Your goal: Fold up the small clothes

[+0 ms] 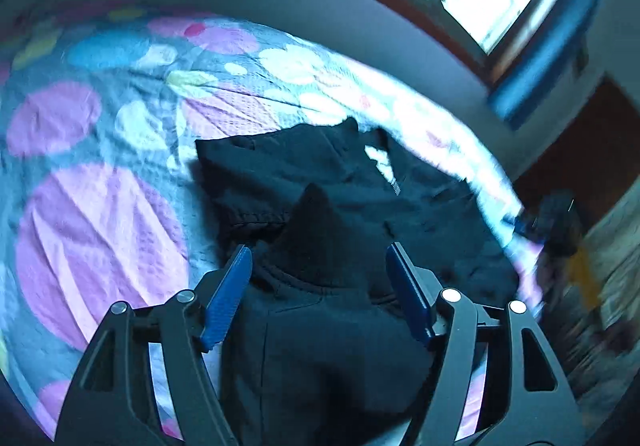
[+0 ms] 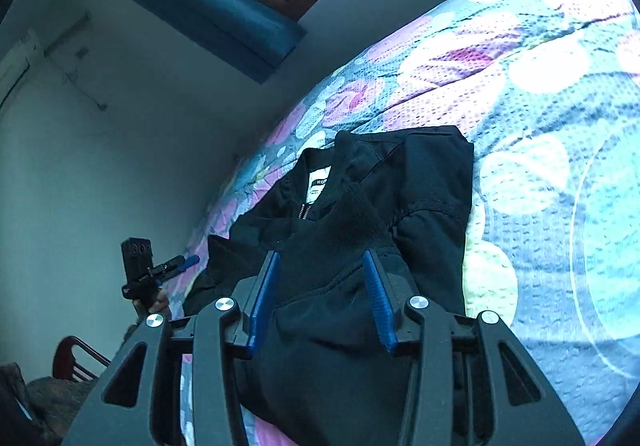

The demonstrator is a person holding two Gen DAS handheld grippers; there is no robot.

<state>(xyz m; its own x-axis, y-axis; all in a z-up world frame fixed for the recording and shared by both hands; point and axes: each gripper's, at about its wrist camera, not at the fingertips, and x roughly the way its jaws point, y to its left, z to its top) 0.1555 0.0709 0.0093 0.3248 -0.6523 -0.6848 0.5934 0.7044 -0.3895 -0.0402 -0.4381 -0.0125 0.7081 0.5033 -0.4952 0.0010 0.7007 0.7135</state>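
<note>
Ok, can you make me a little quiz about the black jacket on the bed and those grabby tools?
1. True or false: the black jacket lies on a plain white sheet.
2. What shows at the jacket's open collar? A) a white label B) a red button C) a yellow ribbon
3. Fill in: the left tool and the right tool both have ____ pads, standing apart with jacket cloth between them.

Key:
1. False. The bedspread is blue-grey with pink, white and yellow circles.
2. A, the white label, just above the zipper.
3. Blue.
</note>
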